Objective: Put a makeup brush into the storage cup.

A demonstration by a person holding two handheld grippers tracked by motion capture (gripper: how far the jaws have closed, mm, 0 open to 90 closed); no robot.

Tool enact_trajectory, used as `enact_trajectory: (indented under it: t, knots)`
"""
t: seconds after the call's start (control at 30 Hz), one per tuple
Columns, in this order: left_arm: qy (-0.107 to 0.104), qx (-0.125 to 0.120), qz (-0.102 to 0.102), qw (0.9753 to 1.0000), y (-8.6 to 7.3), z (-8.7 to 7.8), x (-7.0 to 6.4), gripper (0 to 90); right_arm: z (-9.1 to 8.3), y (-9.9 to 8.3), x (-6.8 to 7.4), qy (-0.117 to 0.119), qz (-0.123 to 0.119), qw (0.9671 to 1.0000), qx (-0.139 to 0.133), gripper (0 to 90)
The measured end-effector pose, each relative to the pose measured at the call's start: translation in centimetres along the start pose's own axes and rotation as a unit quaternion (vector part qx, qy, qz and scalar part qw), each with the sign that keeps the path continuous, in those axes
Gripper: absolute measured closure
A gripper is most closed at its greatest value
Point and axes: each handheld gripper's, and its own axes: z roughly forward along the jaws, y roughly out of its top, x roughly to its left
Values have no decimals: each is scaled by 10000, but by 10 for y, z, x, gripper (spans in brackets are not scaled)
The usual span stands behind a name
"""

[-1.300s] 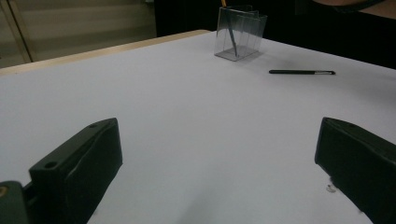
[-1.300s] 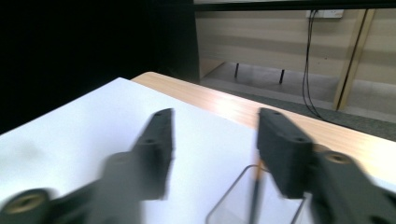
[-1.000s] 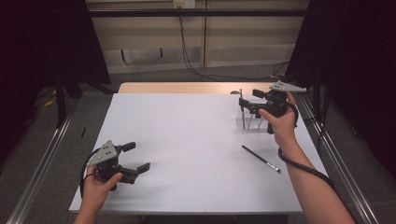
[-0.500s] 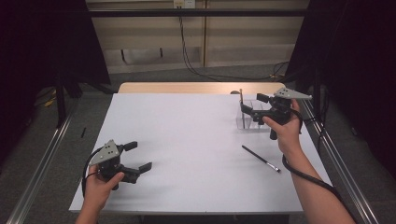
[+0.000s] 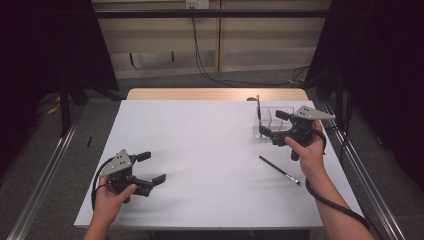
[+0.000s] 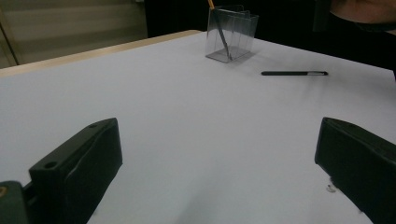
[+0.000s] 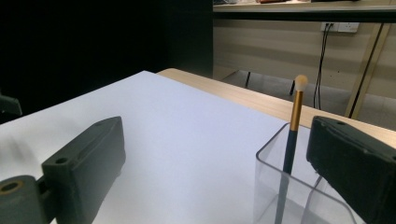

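Near the table's [image 5: 200, 150] far right corner, the right gripper [image 5: 272, 125], jaws spread and empty, hangs beside the clear holder [image 5: 272, 117] with its upright brush [image 7: 292, 135]; a careless sweep could tip both over.

A clear square plastic holder [image 5: 272, 121] stands upright just before my right jaws. Inside it leans a dark-handled brush with a gold ferrule and pale tip [image 7: 293, 136]. Near the holder, a slim black brush [image 5: 279, 170] lies flat.
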Motion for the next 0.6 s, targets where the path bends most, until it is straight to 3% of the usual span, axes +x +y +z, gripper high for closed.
enact_trajectory:
  t: [0.37, 0.6]
  knots:
    - [11, -5, 38, 10000, 0, 1, 0, 8, -12, -7, 10, 91, -14, 9999, -52, 31]
    - [-12, -39, 25, 10000, 1, 0, 0, 6, -21, -22, 20, 183, -19, 9998, -10, 21]
